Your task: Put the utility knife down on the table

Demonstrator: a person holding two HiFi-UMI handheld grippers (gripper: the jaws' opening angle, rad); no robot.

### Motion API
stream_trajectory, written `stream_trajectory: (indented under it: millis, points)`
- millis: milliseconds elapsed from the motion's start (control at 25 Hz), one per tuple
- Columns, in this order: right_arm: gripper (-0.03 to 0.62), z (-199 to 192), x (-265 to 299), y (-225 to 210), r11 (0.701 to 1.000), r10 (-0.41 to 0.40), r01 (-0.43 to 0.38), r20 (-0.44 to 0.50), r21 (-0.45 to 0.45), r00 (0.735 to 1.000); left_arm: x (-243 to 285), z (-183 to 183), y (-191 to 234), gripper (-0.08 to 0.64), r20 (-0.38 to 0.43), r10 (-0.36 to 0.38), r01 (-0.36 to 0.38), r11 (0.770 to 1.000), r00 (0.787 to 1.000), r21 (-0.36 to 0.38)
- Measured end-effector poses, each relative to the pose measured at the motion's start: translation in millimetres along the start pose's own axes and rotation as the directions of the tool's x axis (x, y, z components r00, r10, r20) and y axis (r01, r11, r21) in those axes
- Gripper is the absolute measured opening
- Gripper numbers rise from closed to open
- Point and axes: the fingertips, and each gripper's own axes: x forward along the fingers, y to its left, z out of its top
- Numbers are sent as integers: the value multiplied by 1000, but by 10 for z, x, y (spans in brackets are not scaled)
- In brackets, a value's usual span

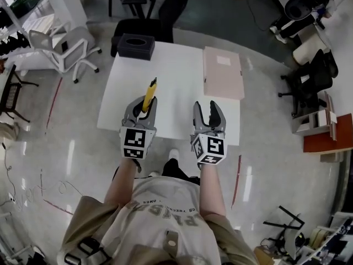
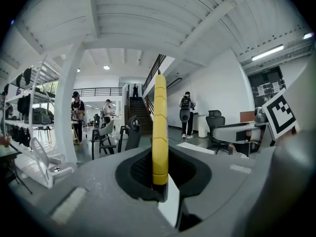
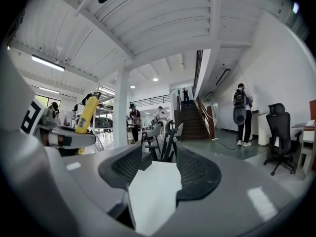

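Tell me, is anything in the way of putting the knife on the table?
Nothing visible is. The left gripper holds the knife above a bare part of the table; the black box sits at its far corner and the pink folder along its right side.

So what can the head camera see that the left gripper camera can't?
Only the head view shows the black box on the white table and the person's shirt. Only the left gripper view shows the staircase, the ceiling beams and people standing far off. Both show the yellow utility knife clamped in the left gripper jaws.
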Motion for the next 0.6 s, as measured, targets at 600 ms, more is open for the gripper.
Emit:
stream_trajectory:
  millis: [600]
  points:
    - [216,16,752,-479,991,135,-136,-9,-10,991,782,94,-87,44,-1,78,-78,997,997,-11]
